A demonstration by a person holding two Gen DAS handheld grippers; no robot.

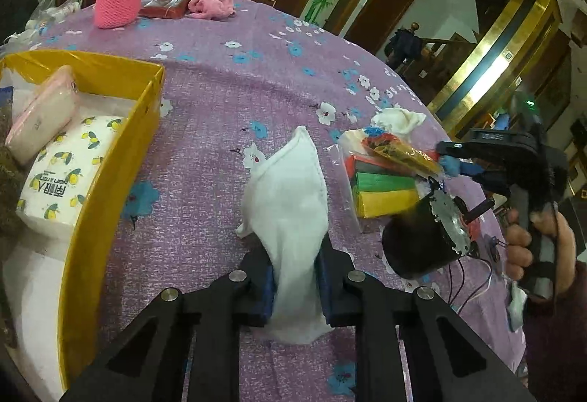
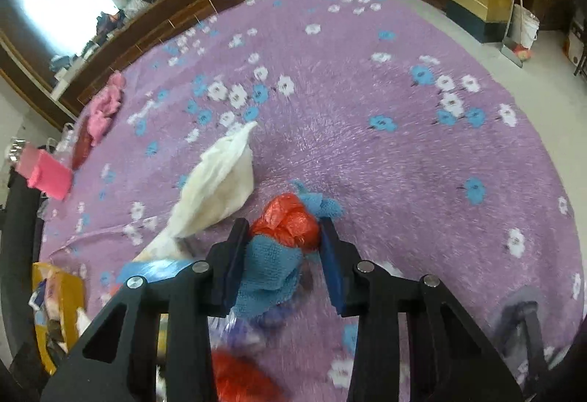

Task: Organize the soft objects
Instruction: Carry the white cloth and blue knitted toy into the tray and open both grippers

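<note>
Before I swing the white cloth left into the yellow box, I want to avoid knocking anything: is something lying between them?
Nothing visible does. The left gripper is shut on the white cloth, and only bare purple tablecloth lies between it and the yellow box, whose near wall must be cleared.

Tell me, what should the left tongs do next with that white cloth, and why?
Probably lift it and carry it to the yellow box. The left tongs are already shut on the white cloth, whose far end lies on the purple tablecloth, and the box already holds soft packs.
</note>
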